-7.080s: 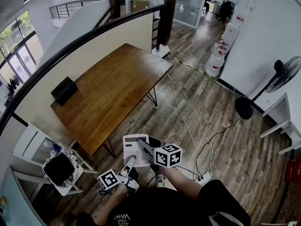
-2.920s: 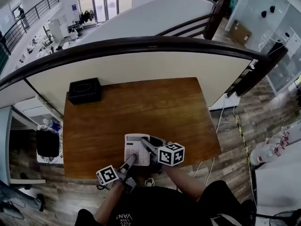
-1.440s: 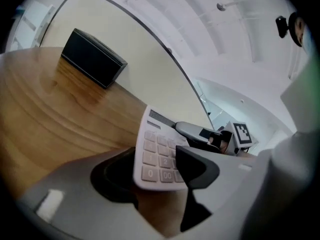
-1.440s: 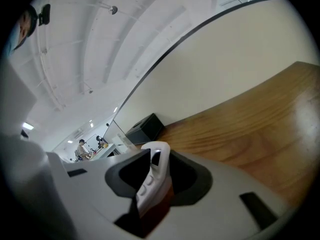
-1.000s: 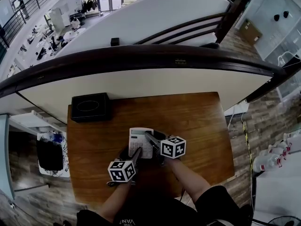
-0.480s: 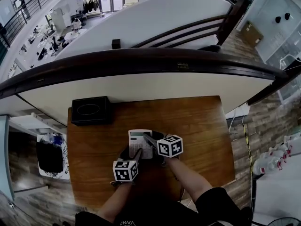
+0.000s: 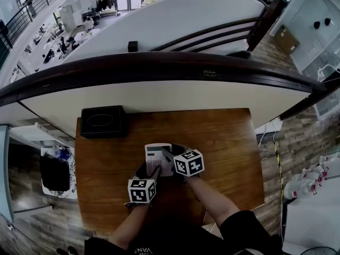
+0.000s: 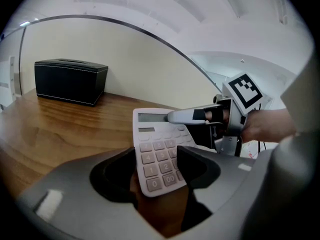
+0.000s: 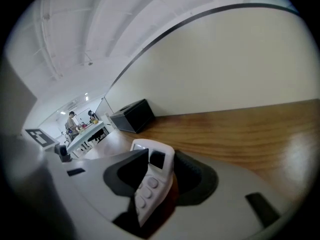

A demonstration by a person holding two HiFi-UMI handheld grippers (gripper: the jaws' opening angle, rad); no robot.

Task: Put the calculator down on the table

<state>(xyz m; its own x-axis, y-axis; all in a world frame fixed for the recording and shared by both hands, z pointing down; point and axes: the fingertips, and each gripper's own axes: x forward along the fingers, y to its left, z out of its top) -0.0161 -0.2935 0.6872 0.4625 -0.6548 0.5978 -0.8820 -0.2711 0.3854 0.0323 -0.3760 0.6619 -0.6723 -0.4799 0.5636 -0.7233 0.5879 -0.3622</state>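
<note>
The calculator (image 7: 154, 155) has come from above the floor to low over the wooden table (image 7: 223, 137), and my right gripper (image 9: 161, 159) has just been spreading its jaws.
I can't tell whether it rests flat, so releasing the left gripper (image 8: 157, 156) could drop or skid it (only that one pinches now, at the key end). The display end stands edge-on between the slack right jaws, all of it right of the black tissue box (image 7: 103, 121), nearer me.

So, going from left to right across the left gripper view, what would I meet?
Black tissue box → calculator → right gripper, whose jaws have just been opening with the calculator's edge between them → hand holding it.
</note>
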